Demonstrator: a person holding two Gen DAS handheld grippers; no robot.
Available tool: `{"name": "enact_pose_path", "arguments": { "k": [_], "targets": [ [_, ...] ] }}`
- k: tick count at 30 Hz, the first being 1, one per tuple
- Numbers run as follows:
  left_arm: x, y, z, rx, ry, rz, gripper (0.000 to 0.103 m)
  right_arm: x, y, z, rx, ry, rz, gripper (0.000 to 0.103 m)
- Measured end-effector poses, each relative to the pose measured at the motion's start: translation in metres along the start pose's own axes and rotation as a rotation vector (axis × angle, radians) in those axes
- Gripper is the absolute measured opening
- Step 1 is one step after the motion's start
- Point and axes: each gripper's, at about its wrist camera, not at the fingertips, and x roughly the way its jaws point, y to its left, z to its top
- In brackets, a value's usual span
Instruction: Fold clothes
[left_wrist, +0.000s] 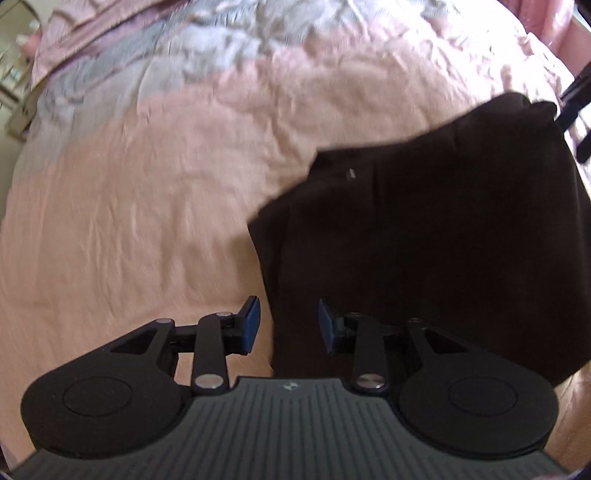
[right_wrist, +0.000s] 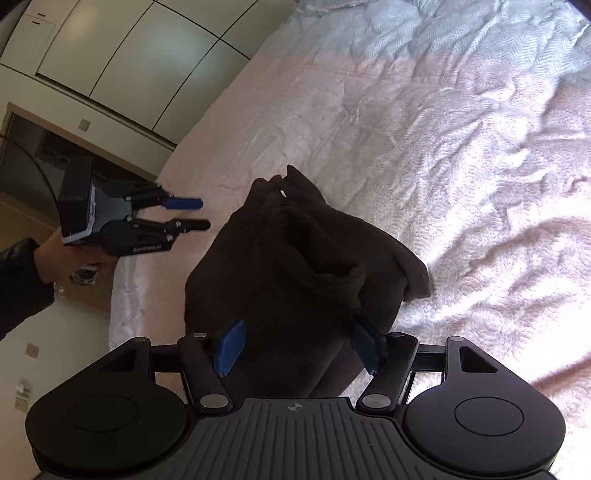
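A black garment (left_wrist: 424, 240) lies folded in a thick bundle on the pink bedspread (left_wrist: 147, 203). It also shows in the right wrist view (right_wrist: 295, 258), with loose folds on top. My left gripper (left_wrist: 289, 325) is open and empty, hovering over the garment's near left edge. In the right wrist view the left gripper (right_wrist: 201, 213) is held off the bed's left edge, apart from the garment. My right gripper (right_wrist: 299, 349) is open, its blue pads on either side of the garment's near end; I cannot tell if they touch it.
The bedspread (right_wrist: 461, 166) is wrinkled, with a pale blue-grey band (left_wrist: 129, 85) toward the far end. White cupboard doors (right_wrist: 129, 48) and a wall stand beyond the bed's left edge. The person's dark-sleeved arm (right_wrist: 18, 280) holds the left gripper.
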Motion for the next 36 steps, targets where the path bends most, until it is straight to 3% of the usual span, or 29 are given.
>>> {"name": "enact_pose_path", "arguments": {
  "k": [1,2,3,4,7,12,17,21,24,27,29,31,33,36],
  "targets": [
    [0.001,-0.005,-0.007,-0.001,0.008,-0.001,0.03,0.005,0.0,-0.001,0.017,-0.006,0.005,0.066],
    [0.003,-0.011,-0.01,0.006,0.012,0.001,0.03,0.01,-0.003,0.0,0.049,-0.02,0.01,0.055],
    [0.004,-0.017,-0.014,0.018,0.015,0.004,0.03,0.013,-0.004,0.003,0.072,-0.029,0.006,0.015],
    [0.002,-0.022,-0.016,0.032,0.014,0.009,0.03,0.013,-0.002,0.005,0.08,-0.031,-0.012,0.008],
    [-0.007,-0.025,-0.023,0.015,-0.016,0.022,0.03,-0.009,0.008,0.016,0.049,-0.091,-0.022,0.005],
    [0.007,-0.021,-0.034,-0.079,-0.005,0.021,0.03,-0.022,0.003,0.02,0.02,-0.127,-0.057,0.004],
    [0.011,-0.021,-0.042,-0.093,-0.01,0.038,0.03,-0.022,-0.008,0.012,0.046,-0.163,-0.079,0.004],
    [0.014,-0.007,-0.051,-0.217,-0.031,0.059,0.03,-0.033,-0.005,0.01,0.053,-0.202,-0.068,0.004],
    [0.028,0.004,-0.055,-0.295,-0.008,0.055,0.031,-0.028,-0.01,0.012,0.037,-0.164,-0.081,0.004],
    [0.037,0.006,-0.058,-0.307,-0.005,0.067,0.037,-0.02,-0.007,0.003,-0.008,-0.119,-0.113,0.005],
    [0.031,0.008,-0.063,-0.314,-0.015,0.104,0.038,-0.019,0.012,-0.006,-0.091,-0.099,-0.131,0.012],
    [0.018,0.013,-0.073,-0.342,-0.017,0.157,0.037,-0.018,0.031,-0.016,-0.174,-0.078,-0.15,0.025],
    [-0.002,0.017,-0.088,-0.362,-0.03,0.187,0.037,-0.017,0.05,-0.026,-0.257,-0.058,-0.168,0.049],
    [-0.034,0.006,-0.11,-0.287,-0.069,0.219,0.035,-0.016,0.079,-0.041,-0.381,-0.027,-0.196,0.051]
  ]
}}
